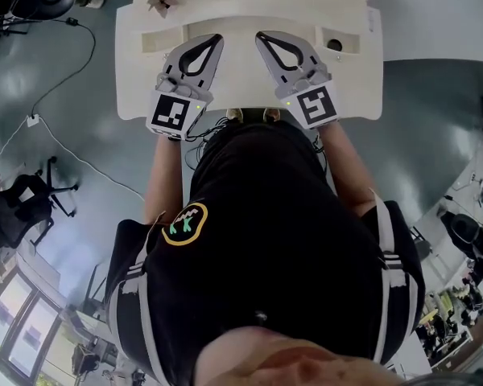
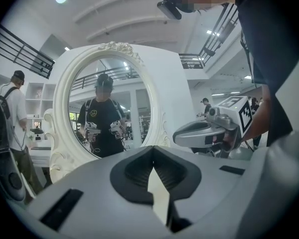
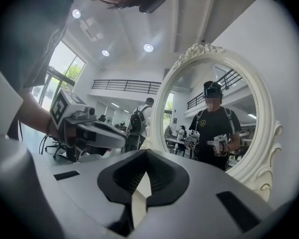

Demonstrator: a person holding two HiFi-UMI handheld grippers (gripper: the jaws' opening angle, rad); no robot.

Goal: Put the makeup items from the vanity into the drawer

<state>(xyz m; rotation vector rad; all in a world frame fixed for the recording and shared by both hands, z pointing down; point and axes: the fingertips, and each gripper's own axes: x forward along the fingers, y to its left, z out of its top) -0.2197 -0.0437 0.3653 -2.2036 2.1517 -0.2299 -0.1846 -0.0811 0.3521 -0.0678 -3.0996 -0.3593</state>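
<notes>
Left gripper (image 2: 152, 152) jaws together, pointing toward white oval mirror (image 2: 109, 108).

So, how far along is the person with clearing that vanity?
Barely started, by the look of it. Done: nothing visible; no open drawer shows, and a small dark item sits on the vanity. In hand: nothing; the left gripper and right gripper are both shut and empty above the top. Left: seemingly the whole job.
</notes>
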